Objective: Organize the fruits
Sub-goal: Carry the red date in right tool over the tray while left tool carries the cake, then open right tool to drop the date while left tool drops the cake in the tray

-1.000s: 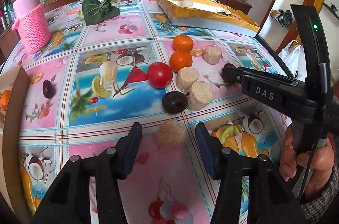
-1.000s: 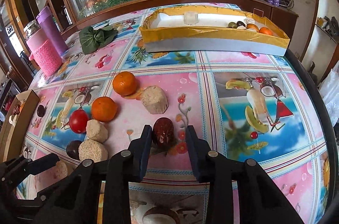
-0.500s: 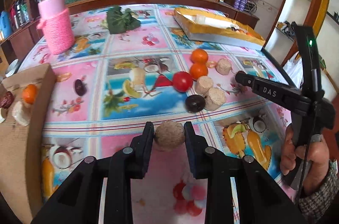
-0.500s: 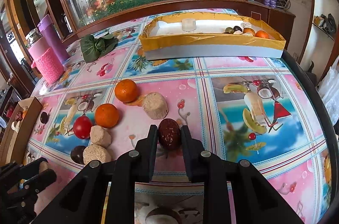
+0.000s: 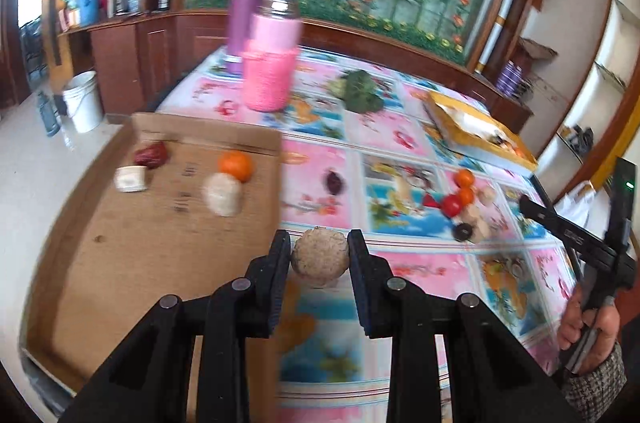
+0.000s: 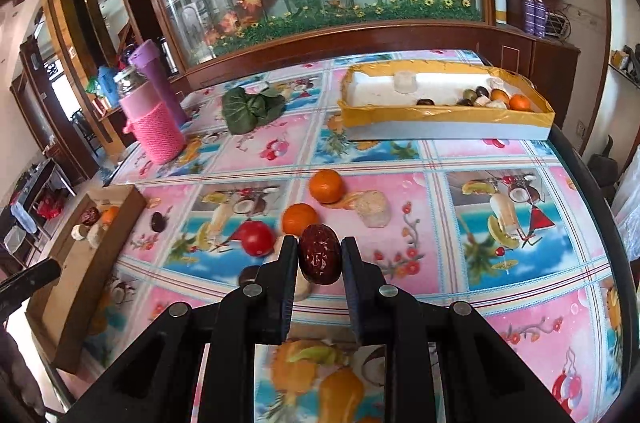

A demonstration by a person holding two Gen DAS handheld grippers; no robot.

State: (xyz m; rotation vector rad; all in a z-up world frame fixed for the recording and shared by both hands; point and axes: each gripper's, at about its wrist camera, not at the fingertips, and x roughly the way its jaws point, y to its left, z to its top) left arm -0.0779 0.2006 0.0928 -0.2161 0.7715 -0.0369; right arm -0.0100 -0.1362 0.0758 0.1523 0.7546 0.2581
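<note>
My left gripper [image 5: 319, 255] is shut on a round beige cake [image 5: 319, 258] and holds it above the table, beside the right edge of the brown cardboard tray [image 5: 132, 243]. The tray holds a red date [image 5: 151, 155], an orange [image 5: 236, 165] and beige pieces. My right gripper [image 6: 319, 257] is shut on a dark red date [image 6: 320, 259], lifted above the table. Two oranges [image 6: 326, 186], a tomato [image 6: 258, 238] and a beige cake [image 6: 373, 209] lie beyond it. The yellow-rimmed box [image 6: 444, 115] at the far right holds several fruits.
A pink knitted jar [image 6: 157, 135] and a purple flask [image 6: 158, 79] stand at the far left. A green leafy bundle [image 6: 250, 111] lies at the back. A dark date [image 6: 158, 221] lies near the cardboard tray [image 6: 80, 263]. The table edge runs along the right.
Both grippers have risen from the table with their items. The left one has swung left toward the cardboard tray with the beige cake. The right one lifted the date.
</note>
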